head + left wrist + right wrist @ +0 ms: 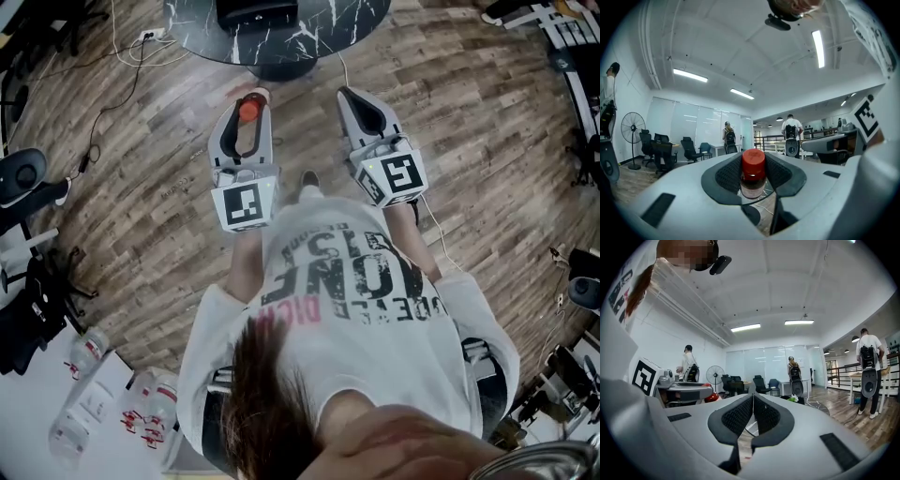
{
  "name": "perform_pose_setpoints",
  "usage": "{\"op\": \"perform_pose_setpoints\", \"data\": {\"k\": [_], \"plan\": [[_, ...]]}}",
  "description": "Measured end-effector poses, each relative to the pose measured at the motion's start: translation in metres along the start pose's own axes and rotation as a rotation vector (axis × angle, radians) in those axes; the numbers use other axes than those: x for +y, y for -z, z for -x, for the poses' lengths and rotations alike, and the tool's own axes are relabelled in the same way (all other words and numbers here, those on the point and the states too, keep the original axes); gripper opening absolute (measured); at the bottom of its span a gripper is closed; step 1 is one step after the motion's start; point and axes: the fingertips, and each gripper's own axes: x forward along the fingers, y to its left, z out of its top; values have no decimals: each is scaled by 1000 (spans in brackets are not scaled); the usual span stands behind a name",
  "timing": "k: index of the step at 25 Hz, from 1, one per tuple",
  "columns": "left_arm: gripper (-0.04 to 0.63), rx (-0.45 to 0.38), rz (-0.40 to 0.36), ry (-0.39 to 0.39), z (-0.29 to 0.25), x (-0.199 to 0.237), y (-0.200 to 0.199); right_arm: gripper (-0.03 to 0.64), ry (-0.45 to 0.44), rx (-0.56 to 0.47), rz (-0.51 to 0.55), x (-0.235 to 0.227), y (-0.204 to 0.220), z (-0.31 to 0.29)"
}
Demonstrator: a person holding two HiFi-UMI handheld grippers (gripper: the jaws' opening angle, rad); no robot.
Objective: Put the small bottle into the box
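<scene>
left gripper (753, 158): jaws part-way open and clamped on the small bottle, one pad on each side; it points level
small bottle (753, 180): upright between the left jaws, red cap (753, 161) on top, glass body with a pale label below it; held above the floor
left marker cube (244, 204): at the near end of the left gripper, just in front of the person's shirt (356, 272)
right gripper (753, 399): jaws closed, the pads meet with nothing between them; it points level
right marker cube (401, 175): at the near end of the right gripper
the two grippers: side by side and apart, both pointing away from the person toward the round table
floor (141, 216): wood planks under both grippers, with cables (122, 89) running over it at the left
round table (309, 37): black marbled top just beyond the gripper tips; a dark thing (258, 11) sits at its far edge
white table (28, 408): behind and to the person's left
plastic bottles (155, 405): several clear ones lying near the white table's edge next to the person
office chair (23, 173): on the floor, far left
fan (633, 127): stands by the left wall, beside dark chairs (661, 150)
people with backpacks (791, 129): standing far off in the room, backs turned
</scene>
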Motion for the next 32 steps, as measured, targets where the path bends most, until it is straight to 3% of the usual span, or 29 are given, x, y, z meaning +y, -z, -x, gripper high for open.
{"op": "perform_pose_setpoints", "data": {"k": [9, 20, 32], "plan": [[141, -9, 1, -30, -27, -12, -3, 3, 11, 5, -12, -40, 4, -3], [141, -10, 3, -16, -41, -22, -8, 3, 6, -4, -26, -51, 2, -8], [141, 7, 23, -4, -78, 13, 1, 3, 6, 21, -39, -55, 8, -59]]}}
